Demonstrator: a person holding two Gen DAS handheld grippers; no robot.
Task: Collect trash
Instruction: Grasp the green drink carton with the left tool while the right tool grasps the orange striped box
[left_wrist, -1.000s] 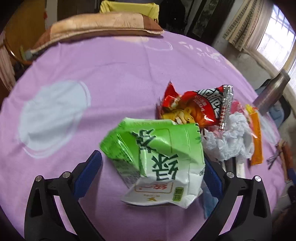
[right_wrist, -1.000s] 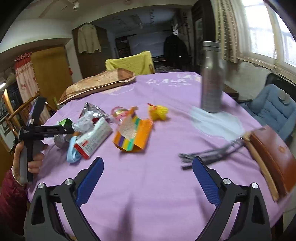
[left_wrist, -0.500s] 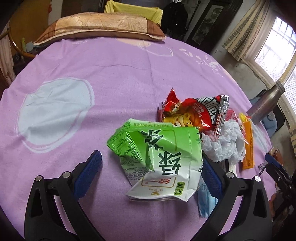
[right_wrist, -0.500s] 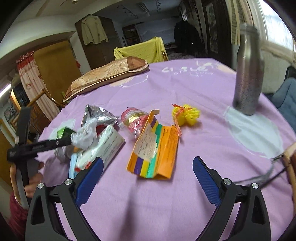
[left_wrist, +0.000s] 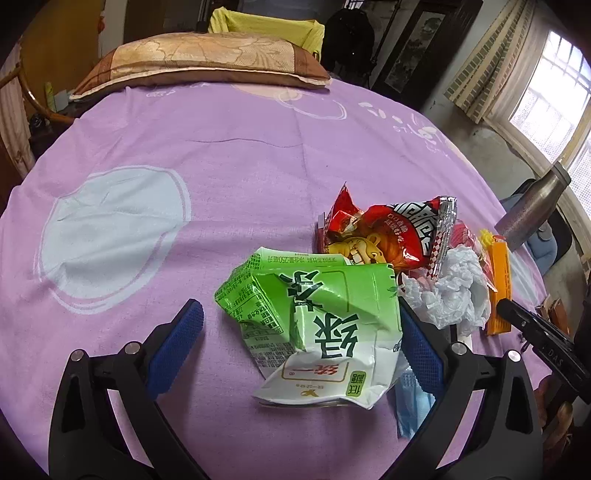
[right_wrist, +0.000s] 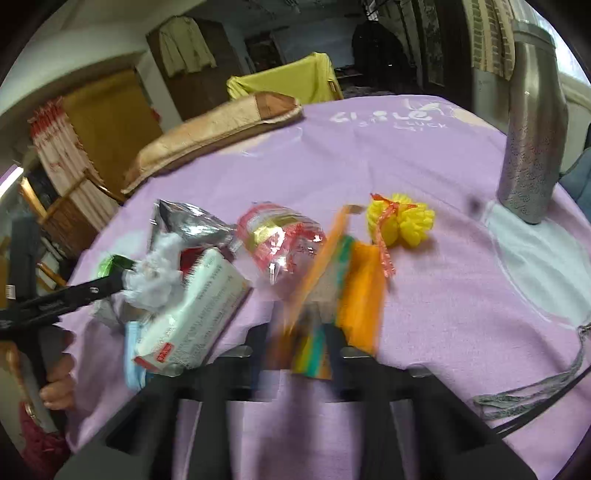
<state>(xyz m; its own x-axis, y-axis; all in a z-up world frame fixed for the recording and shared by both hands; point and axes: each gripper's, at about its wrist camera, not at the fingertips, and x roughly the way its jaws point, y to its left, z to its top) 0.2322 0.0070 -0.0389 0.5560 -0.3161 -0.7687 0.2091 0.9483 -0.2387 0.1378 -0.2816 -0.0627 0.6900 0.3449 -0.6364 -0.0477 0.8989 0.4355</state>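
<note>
Right gripper (right_wrist: 295, 343) just closed, clamped on orange box (right_wrist: 354, 295) for collection; left gripper (left_wrist: 295, 347), fingers apart, straddles green carton (left_wrist: 314, 314), unpinched.

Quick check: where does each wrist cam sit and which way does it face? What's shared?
Left wrist: on the left gripper, angled down at the crushed green drink carton between open jaws; own black fingers show.
Right wrist: on the right gripper, facing across the purple tablecloth; jaws have just closed on the blurred orange striped packet; the hand holding the left gripper shows.
Shared: crumpled white tissue, steel bottle, brown cushion.
</note>
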